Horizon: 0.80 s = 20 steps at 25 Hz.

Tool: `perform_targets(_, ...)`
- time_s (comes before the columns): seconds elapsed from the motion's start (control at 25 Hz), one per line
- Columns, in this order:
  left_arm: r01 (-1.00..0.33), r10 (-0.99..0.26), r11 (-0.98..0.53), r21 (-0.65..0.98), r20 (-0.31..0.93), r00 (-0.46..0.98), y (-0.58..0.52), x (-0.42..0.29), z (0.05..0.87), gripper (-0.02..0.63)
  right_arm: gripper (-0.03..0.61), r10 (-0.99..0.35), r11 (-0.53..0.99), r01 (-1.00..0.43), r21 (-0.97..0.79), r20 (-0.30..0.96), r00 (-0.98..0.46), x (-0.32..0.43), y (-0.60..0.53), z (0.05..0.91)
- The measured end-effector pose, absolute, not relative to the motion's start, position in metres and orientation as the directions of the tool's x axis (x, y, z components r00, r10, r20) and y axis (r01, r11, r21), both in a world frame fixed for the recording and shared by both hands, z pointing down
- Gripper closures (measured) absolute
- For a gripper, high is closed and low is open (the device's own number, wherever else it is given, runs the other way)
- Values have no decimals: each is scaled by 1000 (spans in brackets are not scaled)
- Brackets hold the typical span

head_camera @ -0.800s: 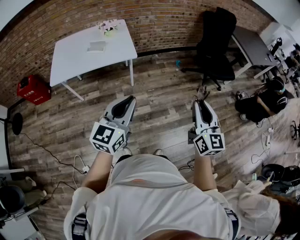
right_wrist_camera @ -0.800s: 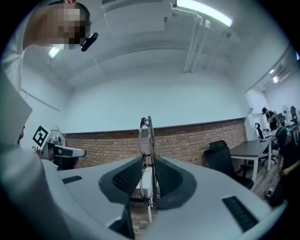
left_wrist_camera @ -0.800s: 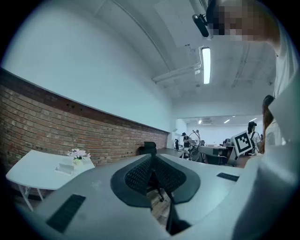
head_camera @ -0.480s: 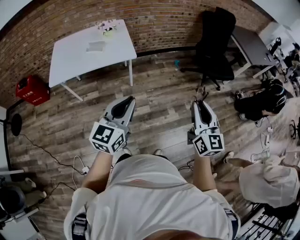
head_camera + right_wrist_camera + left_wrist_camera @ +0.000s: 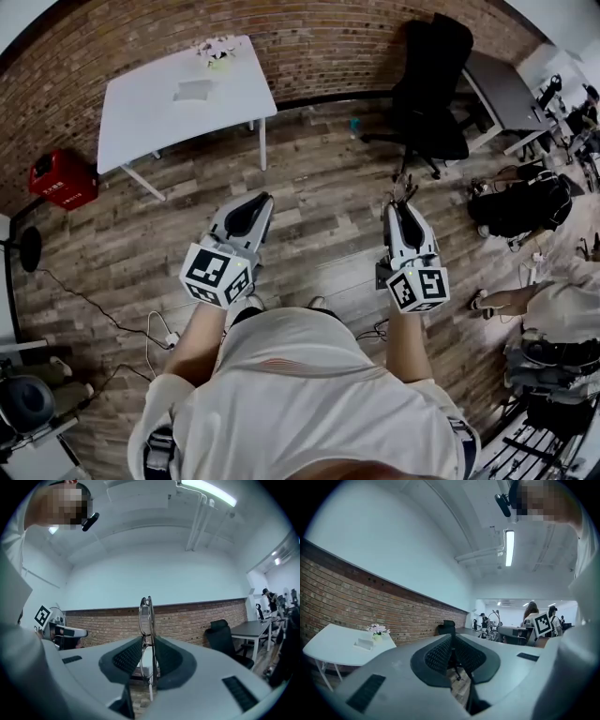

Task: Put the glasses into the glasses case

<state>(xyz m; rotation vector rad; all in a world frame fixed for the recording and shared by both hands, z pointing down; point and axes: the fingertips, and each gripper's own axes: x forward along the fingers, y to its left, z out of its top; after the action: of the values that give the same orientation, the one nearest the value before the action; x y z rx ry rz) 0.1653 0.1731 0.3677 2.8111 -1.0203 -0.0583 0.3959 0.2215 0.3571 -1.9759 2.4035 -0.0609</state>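
I stand on a wooden floor with both grippers held level in front of me. My right gripper [image 5: 403, 204] is shut on a pair of thin metal-framed glasses [image 5: 146, 620]. They stand upright between its pads and rise above the jaw tips [image 5: 406, 187]. My left gripper [image 5: 259, 201] is shut with nothing in it; its pads [image 5: 440, 651] meet at the tips. A pale glasses case [image 5: 193, 91] lies on the white table [image 5: 150, 122] far ahead to the left, beside a small pot of flowers [image 5: 217, 54]. The left gripper view shows the case [image 5: 364, 643] too.
A brick wall runs behind the table. A black office chair [image 5: 433, 84] and a grey desk [image 5: 506, 94] stand at the back right. A red box [image 5: 64, 176] sits at the left. Cables lie on the floor [image 5: 112, 314]. Another person [image 5: 562, 309] and a black bag [image 5: 525, 202] are at the right.
Both grippers have kept still, the glasses still in the right one. The other person at the lower right has moved away towards the right edge.
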Motion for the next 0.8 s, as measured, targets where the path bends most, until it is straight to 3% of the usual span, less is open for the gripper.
perform_targets(0.52,-657,-670,-729,194,-2,742,155,69,380,580,437,-965,261,-963,-62,10,-262,297,197,368)
perform_targets(0.8,-691,-710,-683,238,10,705,126,46,397,580,437,-953,297,-954,-44,43,-299,285,157,372)
